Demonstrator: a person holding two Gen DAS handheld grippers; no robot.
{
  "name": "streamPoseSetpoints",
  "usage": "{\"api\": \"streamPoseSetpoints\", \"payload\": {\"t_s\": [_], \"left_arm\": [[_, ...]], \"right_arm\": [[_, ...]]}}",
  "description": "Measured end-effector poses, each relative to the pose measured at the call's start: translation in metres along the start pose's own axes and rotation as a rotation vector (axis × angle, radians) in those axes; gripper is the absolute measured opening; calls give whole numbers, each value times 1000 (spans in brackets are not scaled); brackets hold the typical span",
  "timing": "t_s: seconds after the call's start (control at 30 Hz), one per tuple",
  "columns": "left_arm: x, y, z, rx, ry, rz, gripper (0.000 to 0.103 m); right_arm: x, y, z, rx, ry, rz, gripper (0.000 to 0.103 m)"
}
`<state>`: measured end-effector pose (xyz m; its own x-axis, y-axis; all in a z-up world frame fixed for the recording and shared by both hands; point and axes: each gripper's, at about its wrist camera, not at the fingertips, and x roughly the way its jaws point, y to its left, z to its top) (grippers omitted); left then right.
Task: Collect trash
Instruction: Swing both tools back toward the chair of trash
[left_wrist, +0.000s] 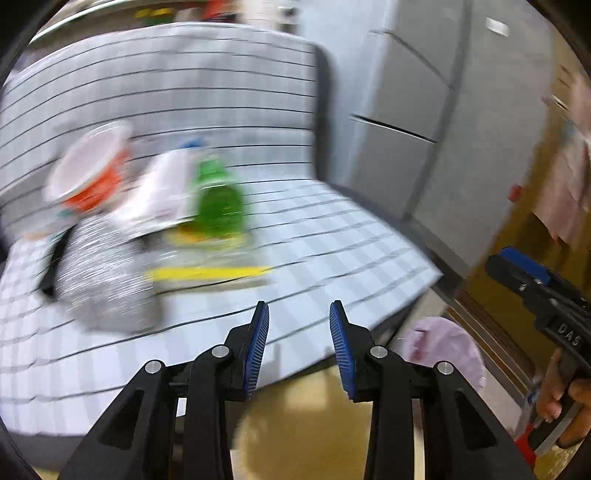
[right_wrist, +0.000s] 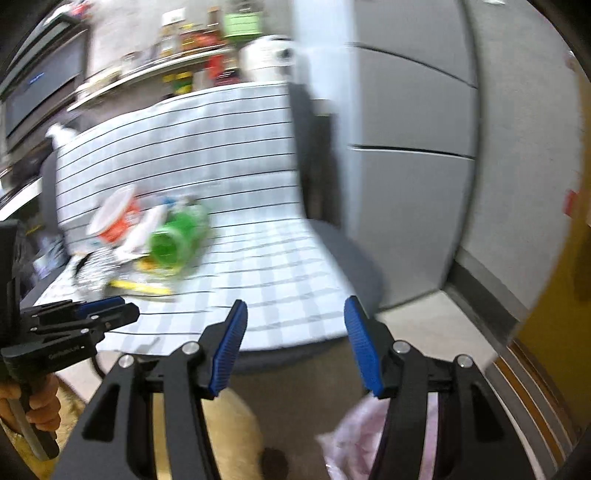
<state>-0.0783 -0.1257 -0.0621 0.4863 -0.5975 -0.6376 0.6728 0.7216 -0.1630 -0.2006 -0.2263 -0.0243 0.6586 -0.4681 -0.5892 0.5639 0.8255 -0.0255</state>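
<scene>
Both tools released and holding nothing, left tool (left_wrist: 299, 314) and right tool (right_wrist: 295, 310) apart over the checked sofa (left_wrist: 314, 236); trash pile (left_wrist: 147, 221) on its seat.

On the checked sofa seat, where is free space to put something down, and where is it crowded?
The sofa seat is bare between the green bottle and the sofa's end beside the grey fridge, and along its front edge. The other end is crowded: red-and-white cup, silver wrapper, yellow strip.
</scene>
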Motion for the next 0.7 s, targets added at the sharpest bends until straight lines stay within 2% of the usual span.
{"api": "streamPoseSetpoints", "payload": {"t_s": [0.03, 0.07, 0.23, 0.33, 0.43, 0.6, 0.7], "left_arm": [[-8, 19, -3, -24, -8, 63, 51], [-12, 31, -3, -37, -13, 98, 52], [-39, 97, -3, -139, -24, 268, 52], [-51, 118, -3, -164, -32, 334, 53], [-56, 132, 0, -205, -36, 335, 61], [-40, 141, 1, -259, 1, 307, 61], [-22, 132, 7, -296, 35, 259, 61]], "right_arm": [[5, 13, 6, -23, 0, 22, 54], [9, 24, 10, -45, -3, 47, 54], [31, 81, 33, -157, -9, 170, 55], [47, 105, 39, -191, -5, 208, 55], [64, 125, 44, -219, 16, 231, 55], [71, 134, 53, -186, -3, 231, 55], [73, 135, 51, -195, -5, 208, 55]]}}
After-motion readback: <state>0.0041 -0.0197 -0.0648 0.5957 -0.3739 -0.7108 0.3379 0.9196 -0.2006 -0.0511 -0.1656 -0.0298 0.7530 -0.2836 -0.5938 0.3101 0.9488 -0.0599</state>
